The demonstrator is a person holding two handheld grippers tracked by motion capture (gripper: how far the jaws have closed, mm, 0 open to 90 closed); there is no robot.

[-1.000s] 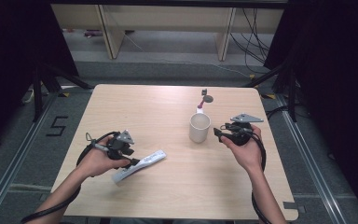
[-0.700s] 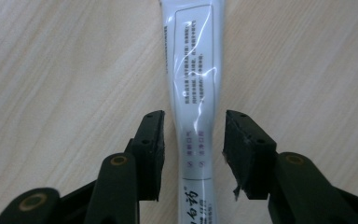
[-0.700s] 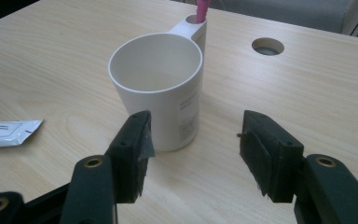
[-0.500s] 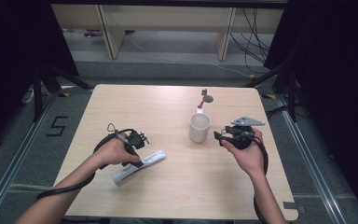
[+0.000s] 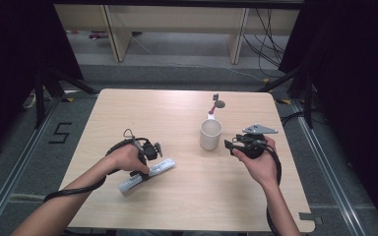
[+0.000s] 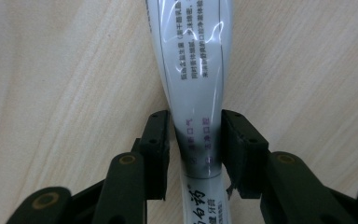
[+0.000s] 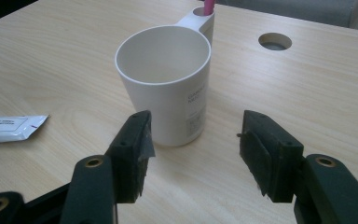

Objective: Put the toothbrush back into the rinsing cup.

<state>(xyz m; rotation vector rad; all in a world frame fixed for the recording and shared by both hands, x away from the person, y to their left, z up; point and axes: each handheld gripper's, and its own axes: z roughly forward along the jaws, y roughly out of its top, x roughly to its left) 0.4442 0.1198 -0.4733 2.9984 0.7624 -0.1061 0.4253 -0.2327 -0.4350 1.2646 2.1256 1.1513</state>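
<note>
On the table [image 5: 187, 113], the white cup [image 7: 168, 84] stood empty inside, a pink stick [image 7: 209, 6] in its handle hole; the right gripper [image 7: 193, 149] gaped before it. The left gripper [image 6: 193, 140] pinched the toothpaste tube [image 6: 193, 60].

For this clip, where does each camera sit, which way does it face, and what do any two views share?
High view: above the person's side, looking forward and down on the table; forearms, hands, both grippers show.
Left gripper view: rides the left gripper, facing down; fingers flank the toothpaste tube.
Right gripper view: rides the right gripper, facing the cup between parted fingers.
Shared: right gripper and high views show the cup.
</note>
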